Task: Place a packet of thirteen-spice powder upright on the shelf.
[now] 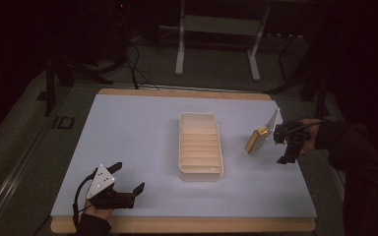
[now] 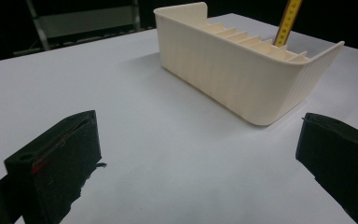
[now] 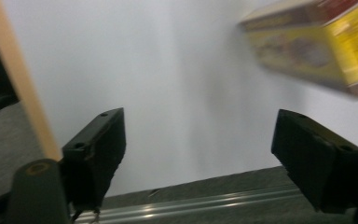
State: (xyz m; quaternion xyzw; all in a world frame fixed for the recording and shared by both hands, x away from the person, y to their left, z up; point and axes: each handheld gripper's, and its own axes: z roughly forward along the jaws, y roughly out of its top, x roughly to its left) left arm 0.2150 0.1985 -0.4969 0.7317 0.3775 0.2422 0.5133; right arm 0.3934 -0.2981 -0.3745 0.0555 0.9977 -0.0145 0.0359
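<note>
Dark room all around, and a white tabletop (image 1: 128, 142) with a wooden edge sits in the middle. On it stands a cream tray (image 1: 200, 146) with little slots inside. The tray is near the middle of the tabletop. To its right, a yellow box (image 1: 256, 139) stands tilted, near the right gripper (image 1: 284, 147). That gripper is over the right edge of the tabletop, and its jaws are spread wide with nothing between them. In the right gripper view the box looks blurry, up past the jaws. The left gripper (image 1: 128, 179) rests at the front left corner, held by a hand (image 1: 97, 211). Its jaws are also wide apart and empty, pointing toward the tray.
</note>
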